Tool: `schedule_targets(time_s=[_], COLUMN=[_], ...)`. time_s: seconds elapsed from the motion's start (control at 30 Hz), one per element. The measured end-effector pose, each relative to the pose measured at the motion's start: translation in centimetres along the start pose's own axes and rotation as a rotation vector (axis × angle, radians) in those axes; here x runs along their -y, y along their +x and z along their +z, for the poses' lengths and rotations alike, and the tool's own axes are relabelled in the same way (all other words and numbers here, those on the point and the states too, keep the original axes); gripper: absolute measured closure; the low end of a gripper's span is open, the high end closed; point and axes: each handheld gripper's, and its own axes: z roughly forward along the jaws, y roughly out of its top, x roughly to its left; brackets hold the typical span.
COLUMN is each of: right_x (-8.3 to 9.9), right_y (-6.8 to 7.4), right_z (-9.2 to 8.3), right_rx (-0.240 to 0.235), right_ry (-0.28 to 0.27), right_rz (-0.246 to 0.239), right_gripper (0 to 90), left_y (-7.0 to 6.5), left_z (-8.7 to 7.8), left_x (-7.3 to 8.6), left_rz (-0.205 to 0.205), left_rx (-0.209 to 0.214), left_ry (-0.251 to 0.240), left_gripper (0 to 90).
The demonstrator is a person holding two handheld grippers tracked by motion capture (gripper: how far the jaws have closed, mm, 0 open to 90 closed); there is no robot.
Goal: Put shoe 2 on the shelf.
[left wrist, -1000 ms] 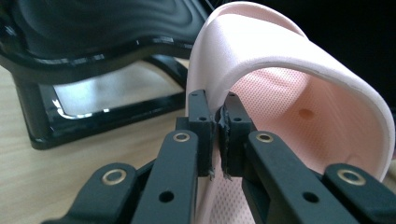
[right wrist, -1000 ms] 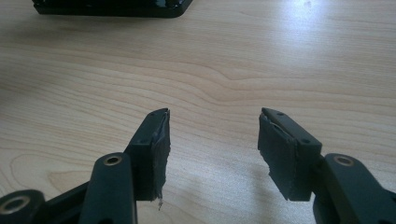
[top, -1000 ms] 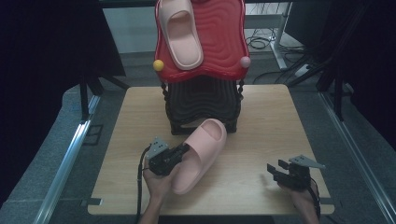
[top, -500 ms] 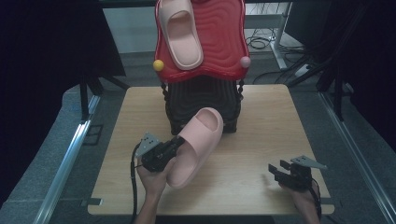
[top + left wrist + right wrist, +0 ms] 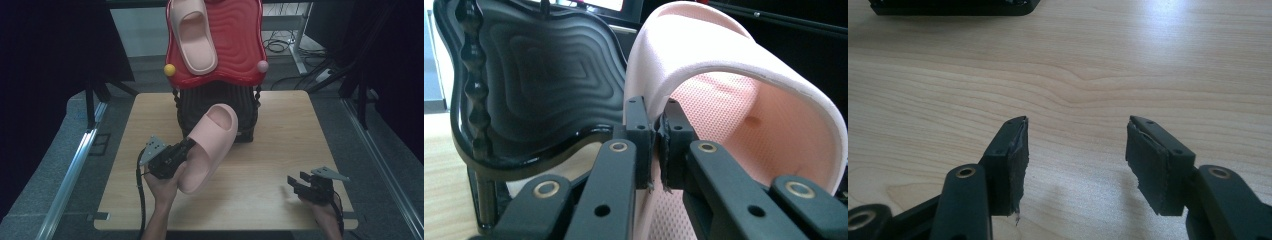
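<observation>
Item: pink slide sandal, held. Count of pink slide sandals: two. The first is clamped in the left claw; in the left gripper view the jaws are pinched narrow on the thin edge of the strap, one pad on each face. Long axis slants away from the left claw, toe end up and ahead toward the stand, heel end low beside the hand. Footbed faces up; the whole sandal is lifted off the surface.

Second sandal: lies on the red wavy tray, far ahead of and above the left claw, long axis running nearly straight away.

Trays: two, one red on top, one black wavy tray just beyond the claw's jaws on the left. Knobs on the red tray: one yellow, one pink.

Right claw: one, low over the near right corner of the surface, well apart from the held sandal. Jaws stand half wide, with bare wood grain between and beneath them.
</observation>
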Motion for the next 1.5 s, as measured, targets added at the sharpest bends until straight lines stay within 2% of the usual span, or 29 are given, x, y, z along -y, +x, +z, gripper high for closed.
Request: schedule_targets(time_s=[0.47,1.23,1.5], right_x=[0.0,0.2,0.2], right_y=[-0.1,-0.2,-0.1], right_z=[0.0,0.2,0.3], right_rx=[0.001,0.001,0.0], right_ry=[0.0,0.004,0.009], right_rz=[0.001,0.008,0.003], right_gripper=[42.6,42.4,42.1], left_y=[-0.3,-0.9,-1.4], left_z=[0.5,2.4,3.1], left_x=[-2.1,-5.5,-7.0], left_rz=[0.007,0.032,0.035], left_rx=[0.014,0.017,0.034], left_ry=[-0.029,-0.06,-0.075], left_gripper=[85.4,85.4,85.4])
